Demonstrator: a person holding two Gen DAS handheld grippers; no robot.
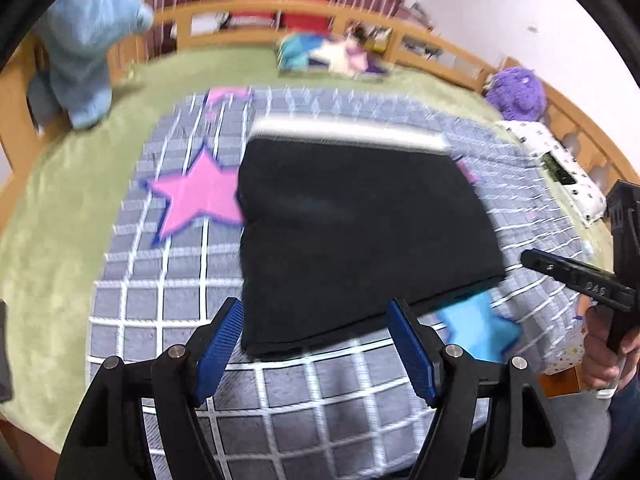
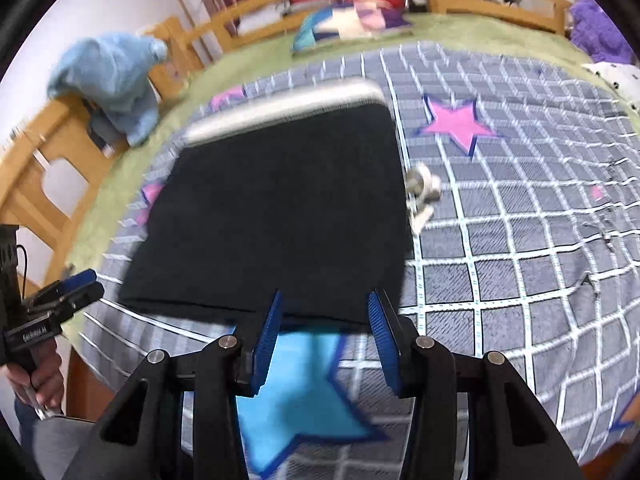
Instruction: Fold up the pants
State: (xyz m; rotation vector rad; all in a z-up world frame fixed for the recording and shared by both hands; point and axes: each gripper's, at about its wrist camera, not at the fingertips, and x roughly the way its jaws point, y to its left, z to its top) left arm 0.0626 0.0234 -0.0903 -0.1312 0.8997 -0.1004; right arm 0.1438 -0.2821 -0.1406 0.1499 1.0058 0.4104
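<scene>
Around the bed sit a blue plush toy (image 1: 86,46) on the wooden rail (image 1: 436,46), a patchwork cushion (image 2: 352,24) at the far edge, and a purple fluffy toy (image 1: 518,92) to the right; a grey checked blanket (image 2: 500,240) with pink stars (image 1: 196,196) covers the green sheet (image 1: 48,248); both views are motion-blurred, and a small pale thing (image 2: 420,194) beside the pants is unreadable; the black pants (image 1: 352,232), folded into a block with a pale band (image 1: 348,130) at the far end, lie flat just ahead of both grippers; the left gripper (image 1: 316,344) and right gripper (image 2: 326,340) stand wide apart, holding nothing.
</scene>
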